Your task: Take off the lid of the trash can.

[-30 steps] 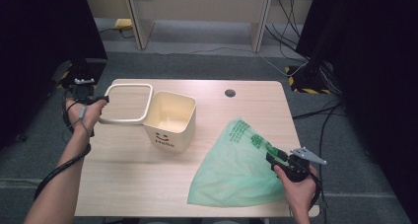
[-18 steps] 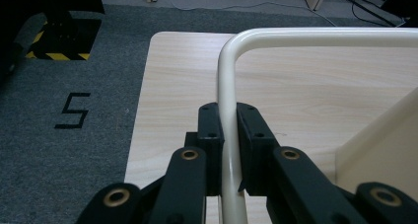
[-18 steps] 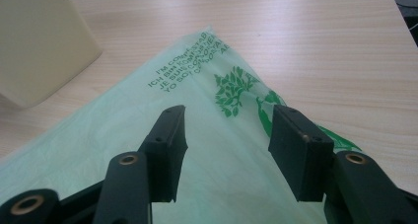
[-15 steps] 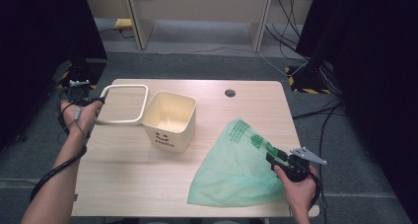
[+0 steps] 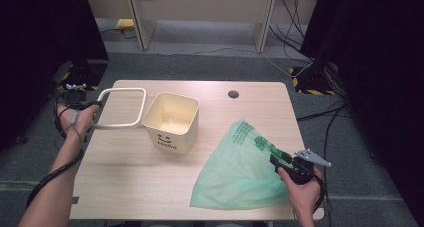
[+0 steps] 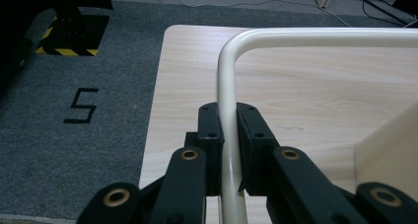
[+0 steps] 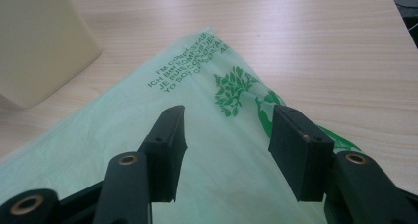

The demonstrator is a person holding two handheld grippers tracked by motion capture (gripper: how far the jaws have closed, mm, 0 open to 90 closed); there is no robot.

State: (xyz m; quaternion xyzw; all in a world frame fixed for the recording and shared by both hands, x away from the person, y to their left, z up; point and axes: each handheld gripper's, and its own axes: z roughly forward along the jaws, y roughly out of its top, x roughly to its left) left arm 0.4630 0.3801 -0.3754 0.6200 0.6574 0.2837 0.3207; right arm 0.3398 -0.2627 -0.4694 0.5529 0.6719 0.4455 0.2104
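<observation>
1. At the far left edge of the table (image 5: pixel 125 187), the left gripper (image 5: pixel 94 106) sits just off the tabletop, held in the person's left hand (image 5: pixel 75 119), with its cable looped around the wrist and trailing down along the forearm.
2. Its jaws are pressed tight on the cream frame (image 5: pixel 122 107), a rounded-corner rectangular loop of thin tube; in the left gripper view the tube (image 6: pixel 226 115) runs straight up between the two black jaws, then bends right at a rounded corner.
3. That frame hangs level over the table's left part, its far side touching or just beside the rim of the cream bin; from these pictures I cannot tell whether the two are joined.
4. Next to the right stands the cream bin (image 5: pixel 172 122), upright and open at the top, a small smiling face printed on its near wall; it rests on the table left of centre.
5. Farther back, right of the bin, a small round dark hole (image 5: pixel 233 94) shows in the tabletop.
6. On the table's right half lies the green bag (image 5: pixel 240 167), flat and roughly triangular, with dark green print and a tree motif (image 7: pixel 231 88) toward its far corner.
7. At the near right corner, the right gripper (image 5: pixel 277 159) is held in the person's right hand (image 5: pixel 300 187); its jaws stand spread apart above the bag's right edge, with the green film between them, not pinched.
</observation>
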